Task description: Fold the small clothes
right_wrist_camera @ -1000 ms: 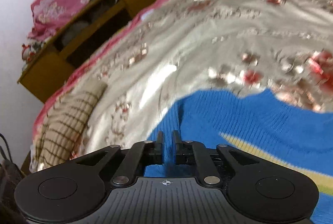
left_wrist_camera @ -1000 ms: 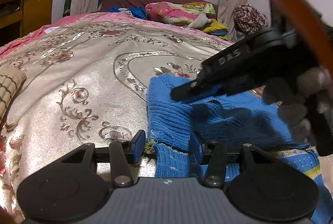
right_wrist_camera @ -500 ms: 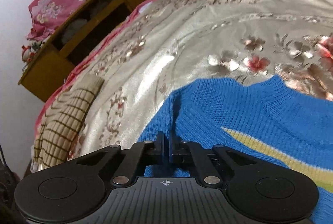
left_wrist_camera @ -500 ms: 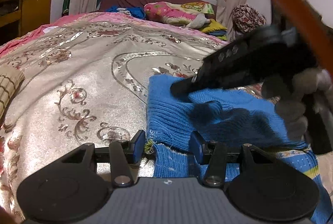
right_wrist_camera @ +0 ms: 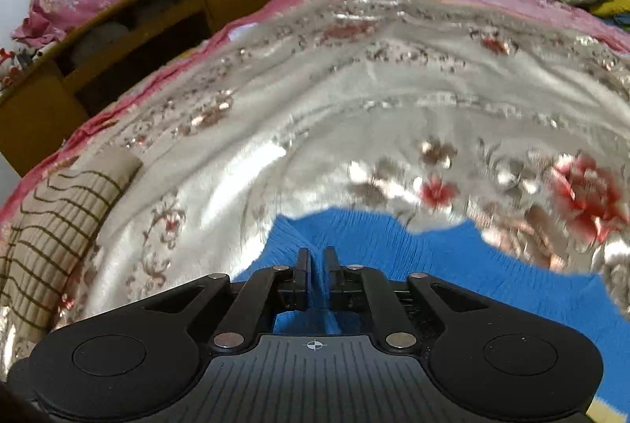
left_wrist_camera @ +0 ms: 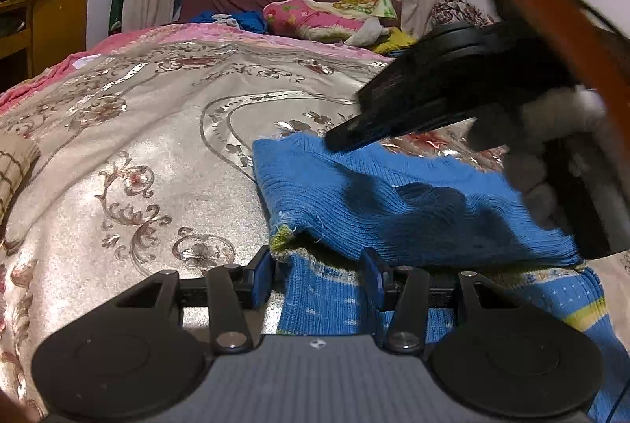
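A small blue knit sweater (left_wrist_camera: 393,202) lies on the bed, its upper part folded over its patterned lower part (left_wrist_camera: 327,301). My left gripper (left_wrist_camera: 319,279) is open, its blue-padded fingers astride the sweater's near left edge. My right gripper (right_wrist_camera: 317,267) is lifted above the sweater's far edge (right_wrist_camera: 393,246); its jaws are nearly closed with a narrow gap and blue cloth shows behind it. In the left wrist view the right gripper (left_wrist_camera: 346,139) hovers over the sweater's far side, held by a gloved hand (left_wrist_camera: 551,155).
A silver floral bedspread (left_wrist_camera: 157,147) covers the bed. A beige checked cloth (right_wrist_camera: 55,226) lies at the left edge. A wooden cabinet (right_wrist_camera: 118,41) stands left of the bed. Pillows and clothes (left_wrist_camera: 323,17) pile at the headboard.
My right gripper has risen and moved toward the sweater's far edge, and its jaws have parted slightly. The folded top layer lies flatter. My left gripper has stayed in place, open.
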`<act>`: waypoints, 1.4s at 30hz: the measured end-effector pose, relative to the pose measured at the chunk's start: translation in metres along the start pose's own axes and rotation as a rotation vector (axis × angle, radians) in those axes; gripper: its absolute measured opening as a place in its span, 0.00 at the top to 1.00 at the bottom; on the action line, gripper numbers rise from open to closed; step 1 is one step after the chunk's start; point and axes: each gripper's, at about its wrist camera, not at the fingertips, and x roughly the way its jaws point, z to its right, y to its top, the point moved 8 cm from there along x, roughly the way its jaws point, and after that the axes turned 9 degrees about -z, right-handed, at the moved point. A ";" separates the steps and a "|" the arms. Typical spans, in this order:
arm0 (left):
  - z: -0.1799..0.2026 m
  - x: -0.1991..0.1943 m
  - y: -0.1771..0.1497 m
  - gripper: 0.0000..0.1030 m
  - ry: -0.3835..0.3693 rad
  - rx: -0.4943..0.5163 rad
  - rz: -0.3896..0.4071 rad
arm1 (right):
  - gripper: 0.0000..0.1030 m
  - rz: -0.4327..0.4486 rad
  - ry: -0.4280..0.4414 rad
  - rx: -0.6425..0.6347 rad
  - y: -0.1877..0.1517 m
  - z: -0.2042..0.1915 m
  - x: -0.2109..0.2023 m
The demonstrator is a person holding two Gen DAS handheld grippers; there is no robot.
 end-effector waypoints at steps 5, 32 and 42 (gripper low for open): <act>0.000 -0.003 0.001 0.49 -0.004 -0.003 0.006 | 0.91 0.073 0.010 0.076 -0.009 0.023 -0.044; 0.005 -0.004 0.002 0.49 0.016 0.020 0.025 | 0.86 -0.099 0.046 -0.130 -0.082 0.053 -0.052; 0.003 -0.008 0.003 0.49 0.017 0.019 0.039 | 0.96 -0.031 -0.007 -0.132 -0.068 0.053 -0.065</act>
